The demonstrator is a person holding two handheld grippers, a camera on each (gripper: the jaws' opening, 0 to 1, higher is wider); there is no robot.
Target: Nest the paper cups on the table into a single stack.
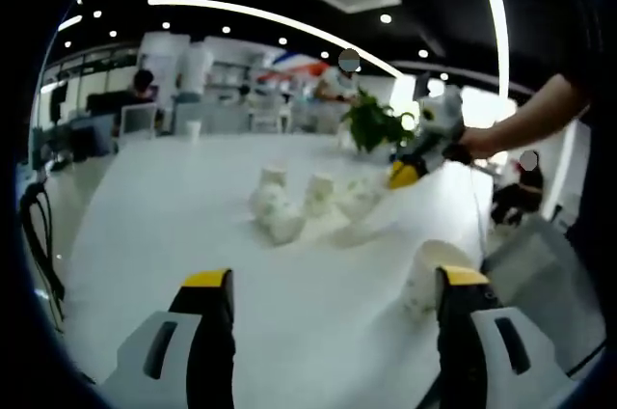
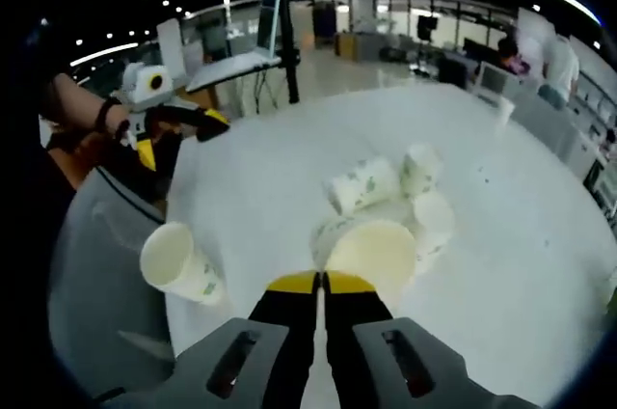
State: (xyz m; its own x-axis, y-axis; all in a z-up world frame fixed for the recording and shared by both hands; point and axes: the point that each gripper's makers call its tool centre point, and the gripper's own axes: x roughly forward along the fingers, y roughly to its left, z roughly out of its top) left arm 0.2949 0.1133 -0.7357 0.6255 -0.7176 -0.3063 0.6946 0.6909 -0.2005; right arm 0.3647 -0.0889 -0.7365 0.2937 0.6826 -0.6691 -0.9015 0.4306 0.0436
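Several white paper cups (image 1: 280,208) lie in a loose pile at the middle of the white table (image 1: 174,226). In the right gripper view the same pile (image 2: 386,182) lies just ahead. My right gripper (image 2: 320,281) is shut, its tips at the rim of a cup (image 2: 376,250) whose mouth faces the camera. The right gripper (image 1: 409,170) also appears beside the pile, held by a hand. My left gripper (image 1: 335,282) stands wide open above the table's near side, with one cup (image 1: 426,274) lying by its right finger. That lone cup (image 2: 178,262) rests near the table edge.
A potted green plant (image 1: 374,124) stands at the table's far end beside another small cup (image 1: 194,128). Grey chairs (image 2: 106,264) sit along the table edge. The left gripper (image 2: 159,105) hangs off that edge. Desks and people fill the office behind.
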